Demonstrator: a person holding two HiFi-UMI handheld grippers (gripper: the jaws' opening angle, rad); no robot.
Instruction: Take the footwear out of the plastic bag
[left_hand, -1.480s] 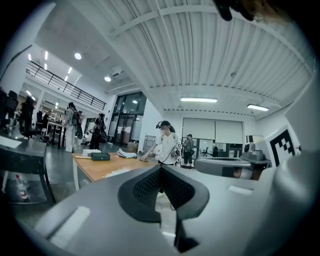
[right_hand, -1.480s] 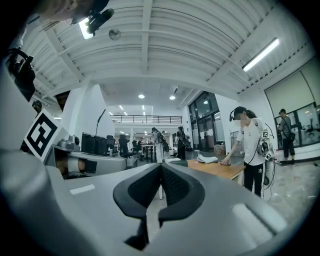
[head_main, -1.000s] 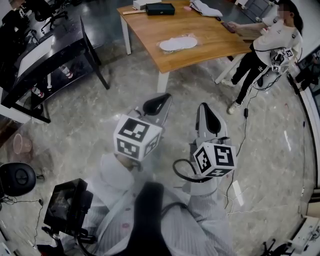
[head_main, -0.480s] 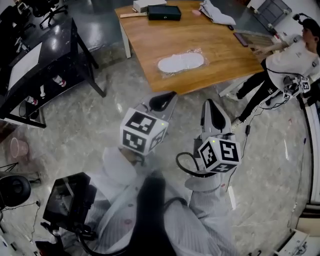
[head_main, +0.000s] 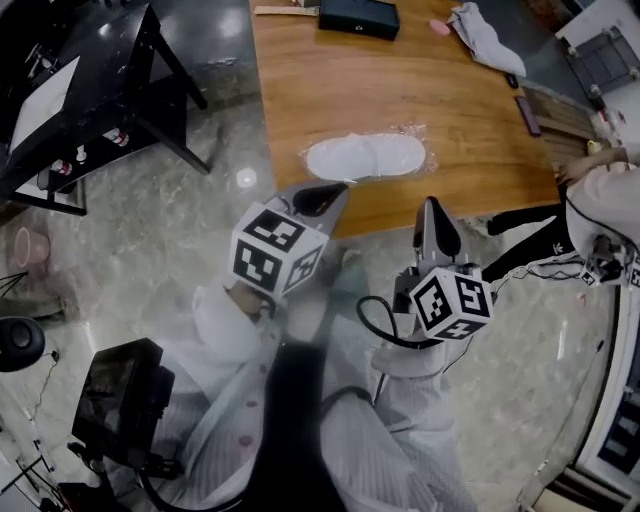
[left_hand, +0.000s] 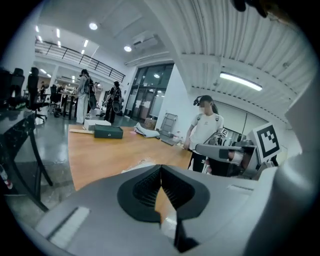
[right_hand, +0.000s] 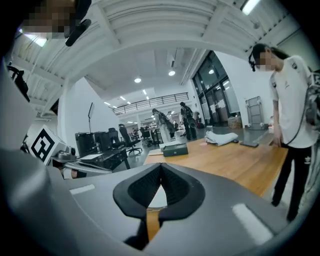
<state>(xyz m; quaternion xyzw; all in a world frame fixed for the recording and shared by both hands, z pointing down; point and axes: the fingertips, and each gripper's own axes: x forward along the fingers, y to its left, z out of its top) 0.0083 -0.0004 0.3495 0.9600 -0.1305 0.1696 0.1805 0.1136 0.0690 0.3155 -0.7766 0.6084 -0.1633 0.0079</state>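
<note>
As far as I can judge, nothing of the task is being done yet. The footwear, a pair of flat white slippers, is lying inside the plastic bag on the counter, near the counter's front edge, and neither claw is touching it. I am holding my left claw just over that front edge, its ribbed black pads pressed fully together on nothing. My right claw is hanging just off the same edge, likewise closed and empty. Everything is remaining: reaching the bag, pinning or opening it, and drawing the slippers out. The bag is looking thin, clear and crinkled, with a glossy wrinkled margin around the slippers, so I am expecting it to slide on the counter's smooth, varnished wood. The slippers are showing as two soft, pale ovals lying next to each other.
</note>
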